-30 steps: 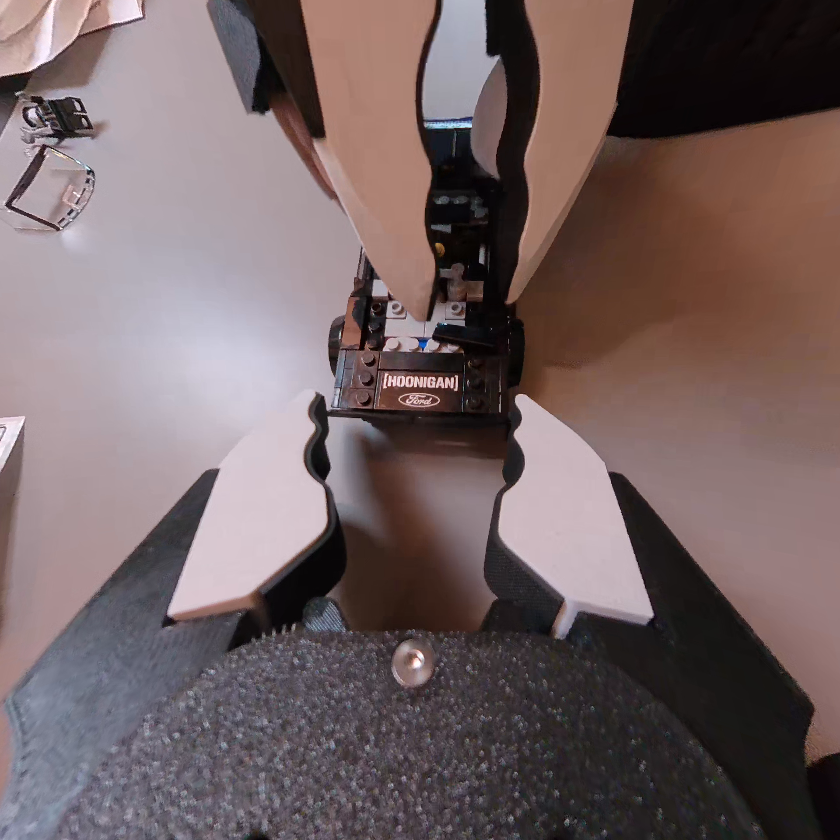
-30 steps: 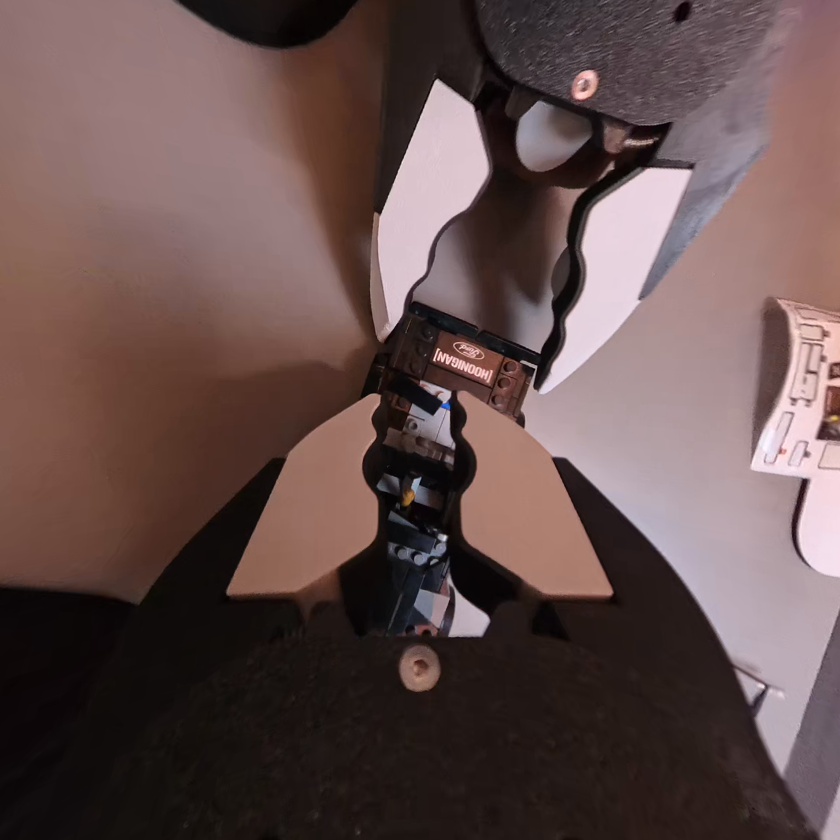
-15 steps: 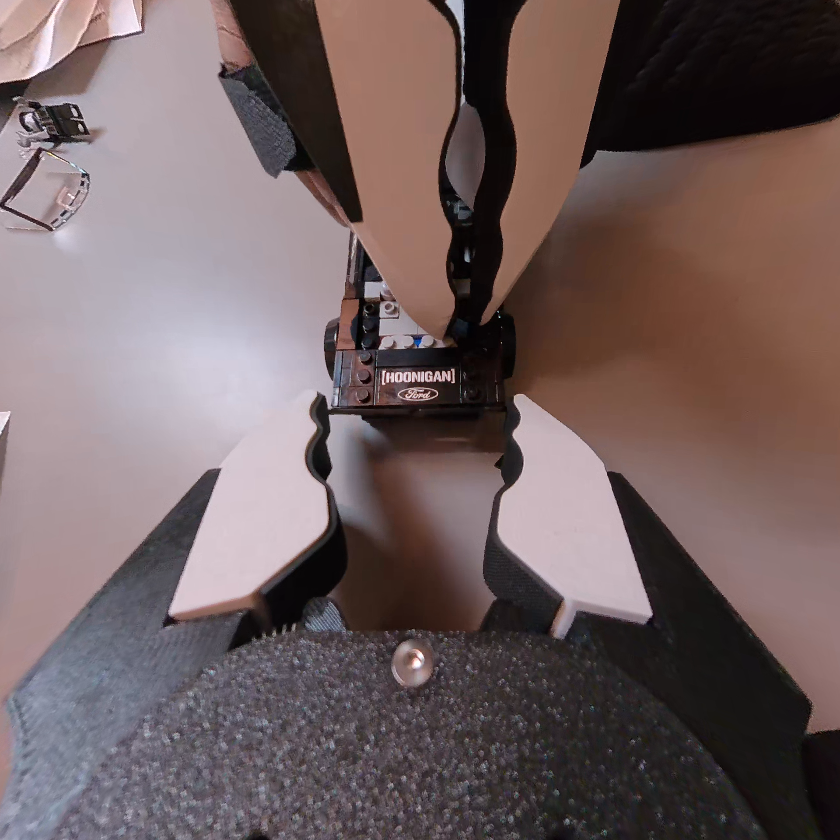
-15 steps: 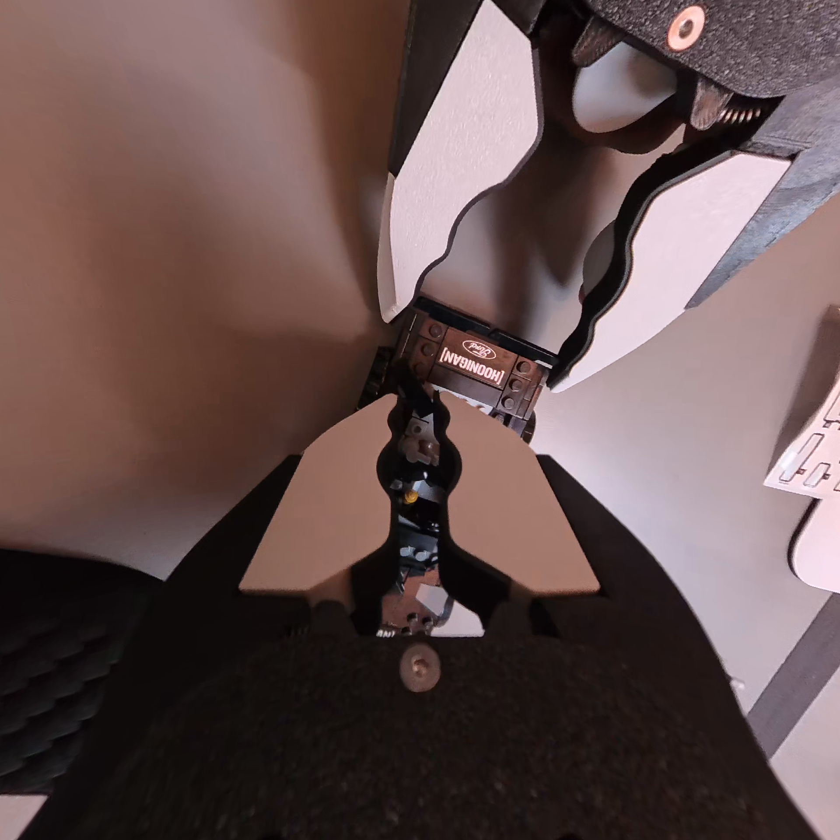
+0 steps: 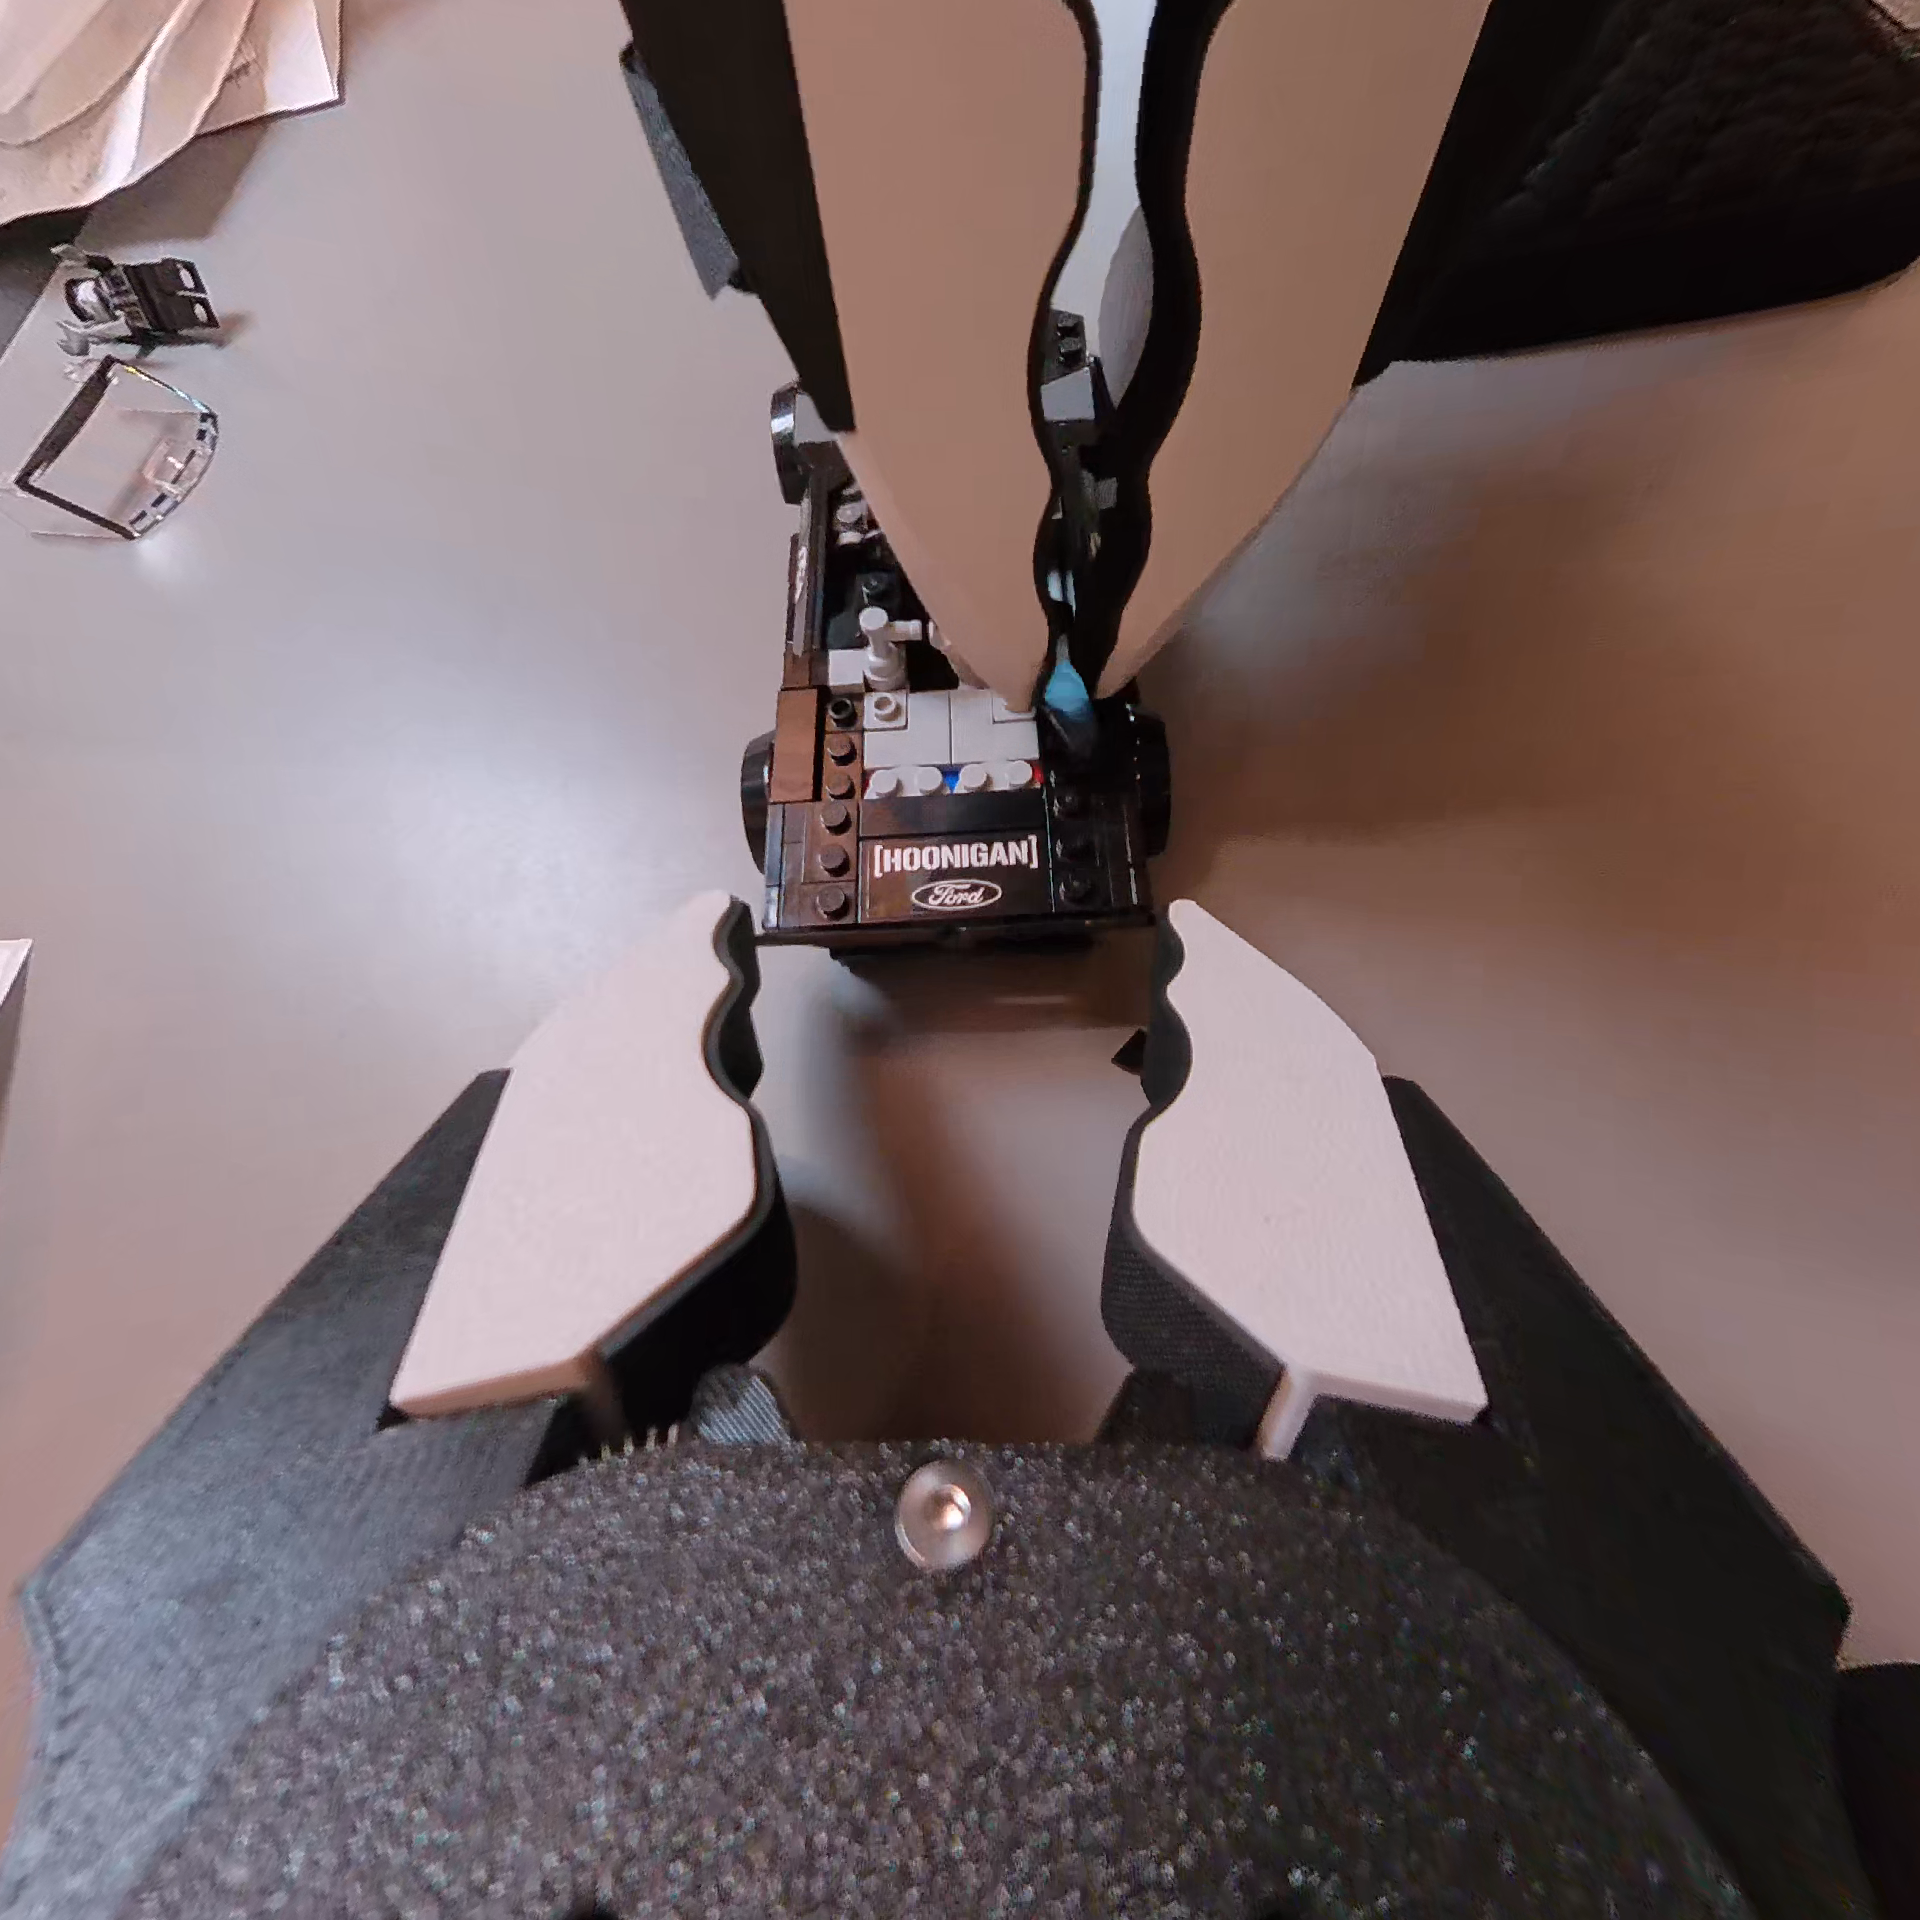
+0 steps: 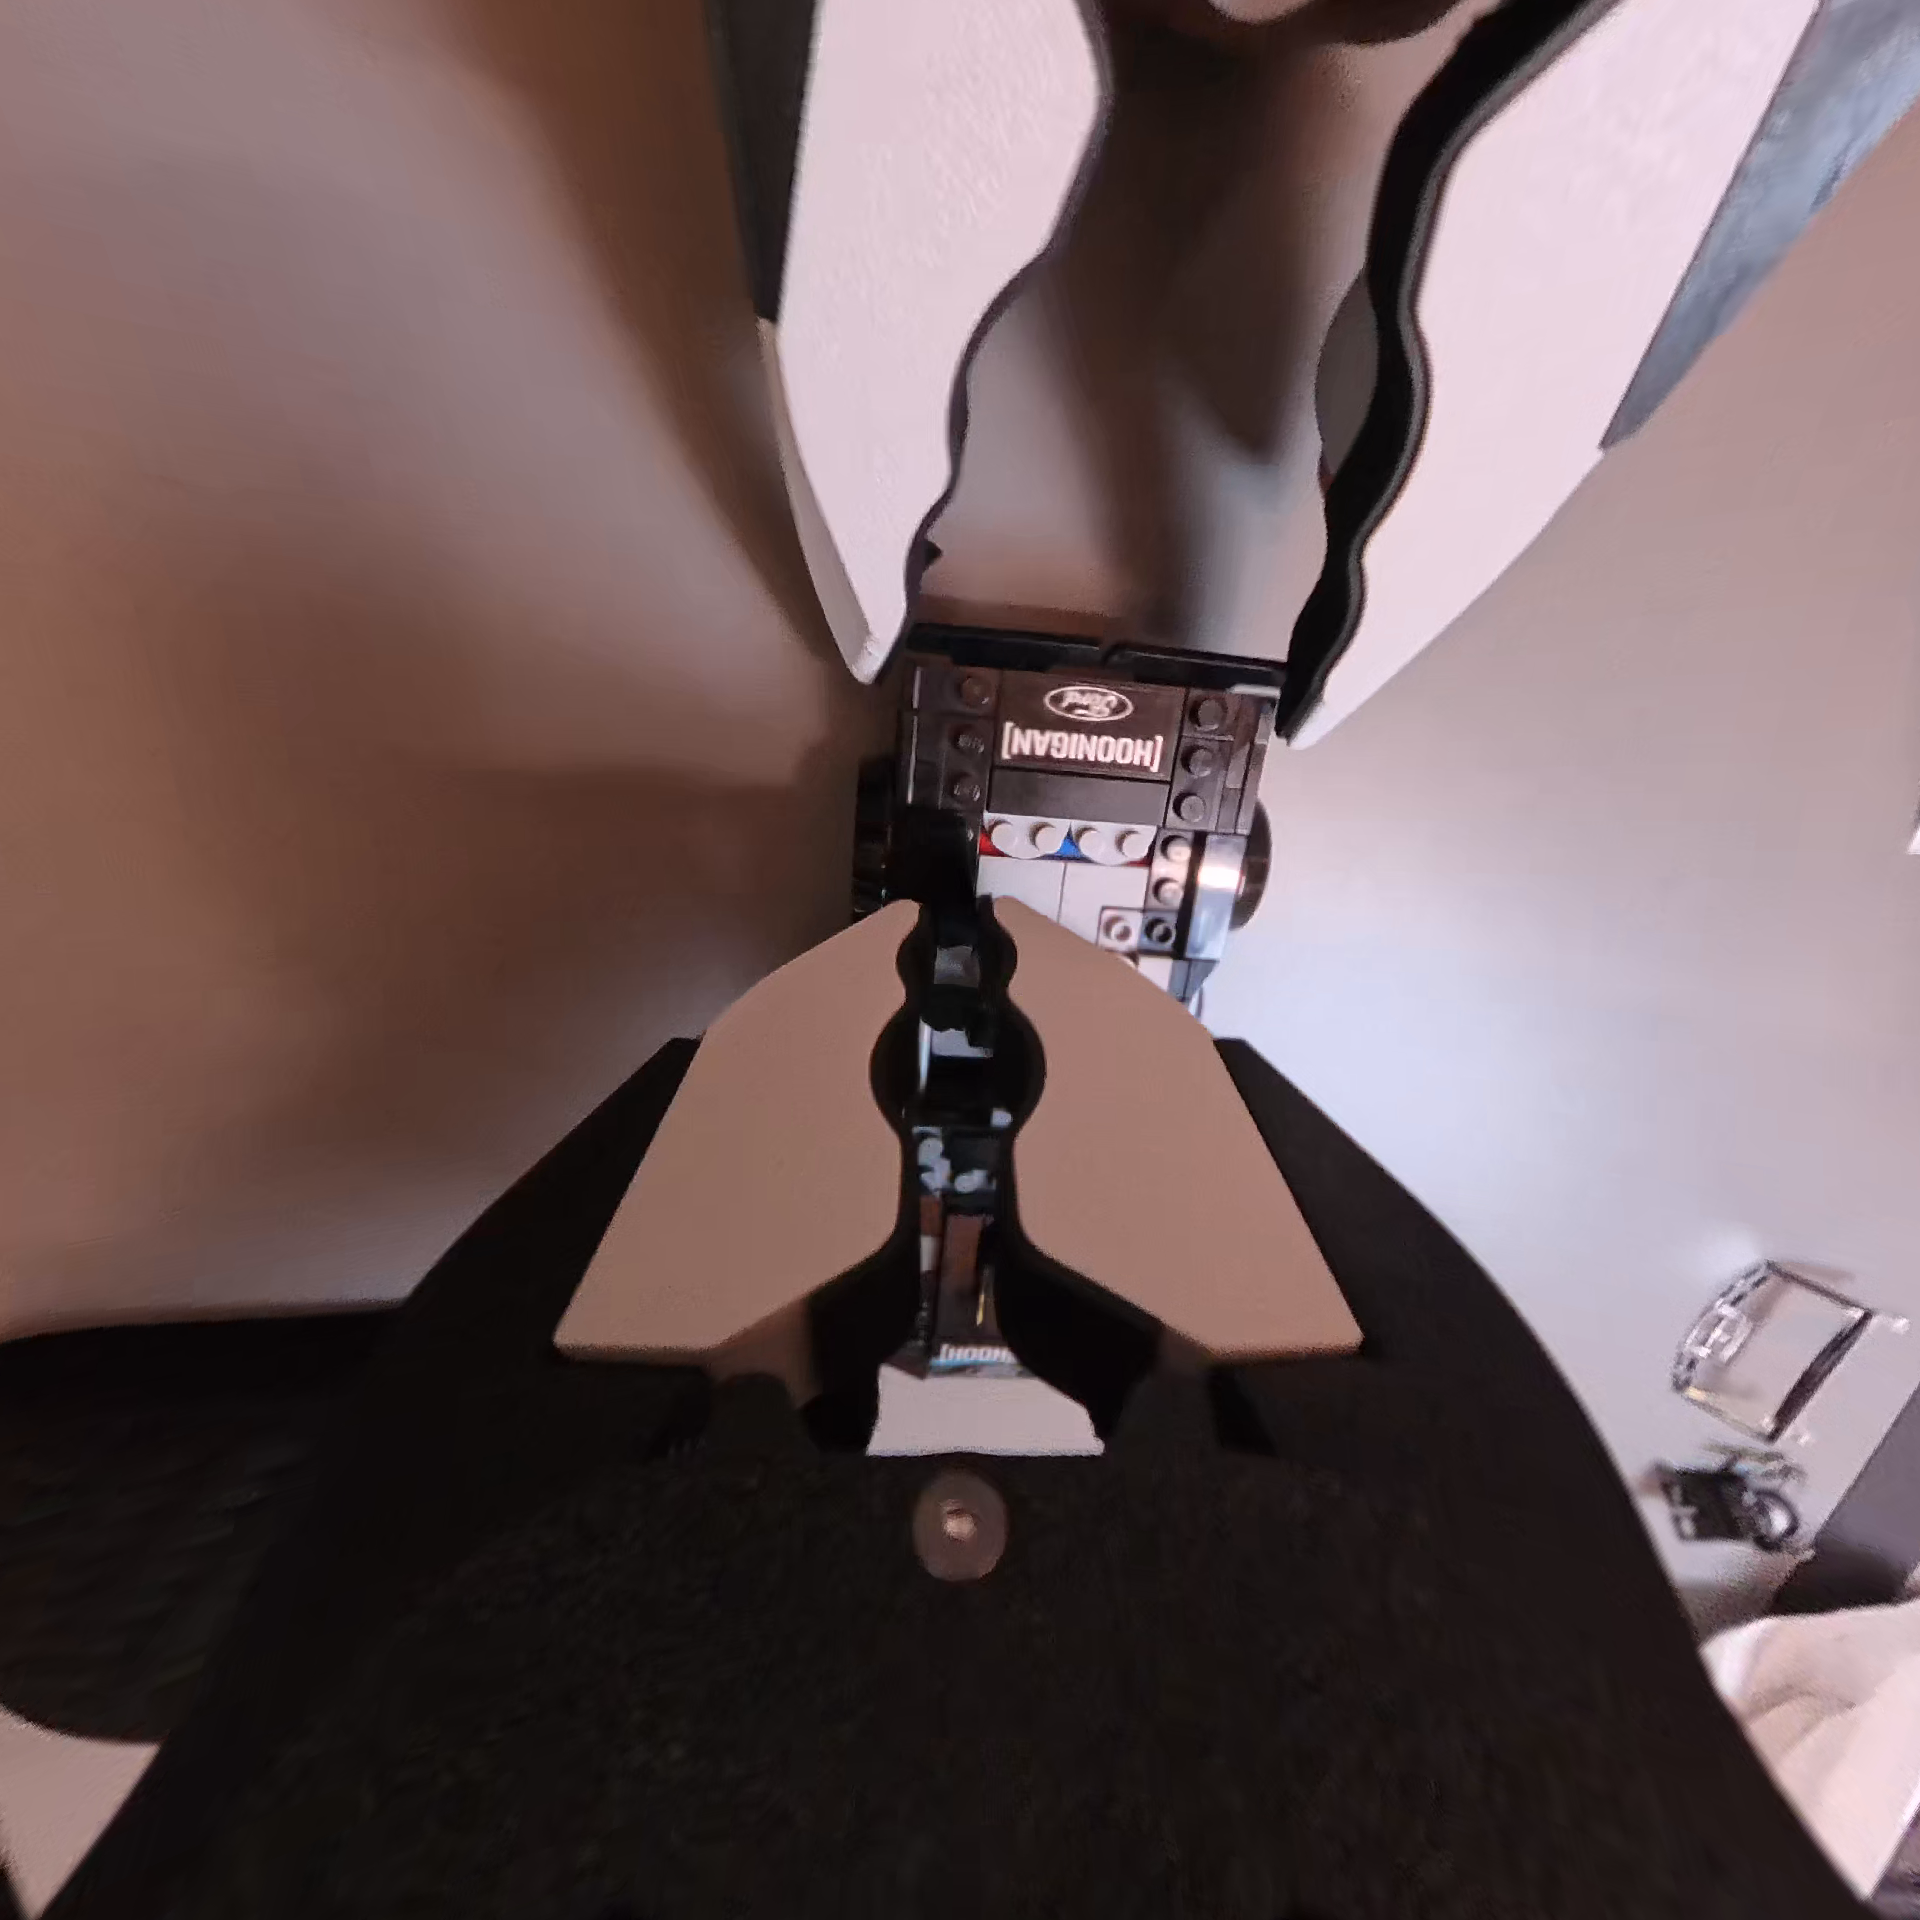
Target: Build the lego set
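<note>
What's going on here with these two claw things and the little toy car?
A person is building a black toy car from bricks on a table, holding a two-finger gripper in each hand. The left gripper is open, its fingers at either side of the car's near end. The right gripper comes from the opposite end, nearly shut on a small dark piece at the car's edge. A clear windshield piece and some small black parts lie off to the side.

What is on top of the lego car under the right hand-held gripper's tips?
The right hand-held gripper pinches a small black piece over the lego car, beside grey studded plates. The piece's seat underneath is hidden by the fingers.
</note>
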Motion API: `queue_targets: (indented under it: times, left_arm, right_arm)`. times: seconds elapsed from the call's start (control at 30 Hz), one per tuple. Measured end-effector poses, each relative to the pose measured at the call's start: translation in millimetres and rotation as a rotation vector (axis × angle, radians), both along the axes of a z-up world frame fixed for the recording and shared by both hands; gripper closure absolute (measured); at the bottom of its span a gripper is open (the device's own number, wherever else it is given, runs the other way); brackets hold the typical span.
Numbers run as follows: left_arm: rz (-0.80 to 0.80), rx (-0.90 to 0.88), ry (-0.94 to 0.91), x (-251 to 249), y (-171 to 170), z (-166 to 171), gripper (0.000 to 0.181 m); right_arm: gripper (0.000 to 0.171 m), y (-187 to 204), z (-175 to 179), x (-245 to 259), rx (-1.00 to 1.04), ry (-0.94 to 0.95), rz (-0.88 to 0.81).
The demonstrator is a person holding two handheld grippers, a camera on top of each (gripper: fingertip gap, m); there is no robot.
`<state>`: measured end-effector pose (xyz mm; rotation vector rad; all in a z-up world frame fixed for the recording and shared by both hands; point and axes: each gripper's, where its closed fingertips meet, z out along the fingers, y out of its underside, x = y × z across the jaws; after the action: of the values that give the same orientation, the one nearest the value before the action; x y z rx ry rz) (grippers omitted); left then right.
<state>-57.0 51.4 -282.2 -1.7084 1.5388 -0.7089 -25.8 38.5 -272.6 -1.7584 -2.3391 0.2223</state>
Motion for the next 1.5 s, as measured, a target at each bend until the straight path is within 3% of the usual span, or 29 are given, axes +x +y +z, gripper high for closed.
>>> queue_targets:
  times: [0.3, 0.93, 1.2, 1.5]
  left_arm:
    - [0.001, 0.017, 0.0, 1, -4, 0, 0.112]
    - [0.007, 0.01, -0.016, 0, -4, 1, 0.11]
    - [0.003, -0.018, -0.025, 8, -11, 3, 0.093]
    - [0.065, -0.006, -0.023, 10, -3, 2, 0.108]
  right_arm:
    - [0.163, -5, 2, 2, -0.012, -0.094, -0.109]
    - [0.157, -8, 3, 5, 0.005, -0.075, -0.122]
    - [0.164, -8, 6, -3, -0.145, 0.043, -0.253]
    - [0.17, -10, 3, -5, -0.125, 0.067, -0.231]
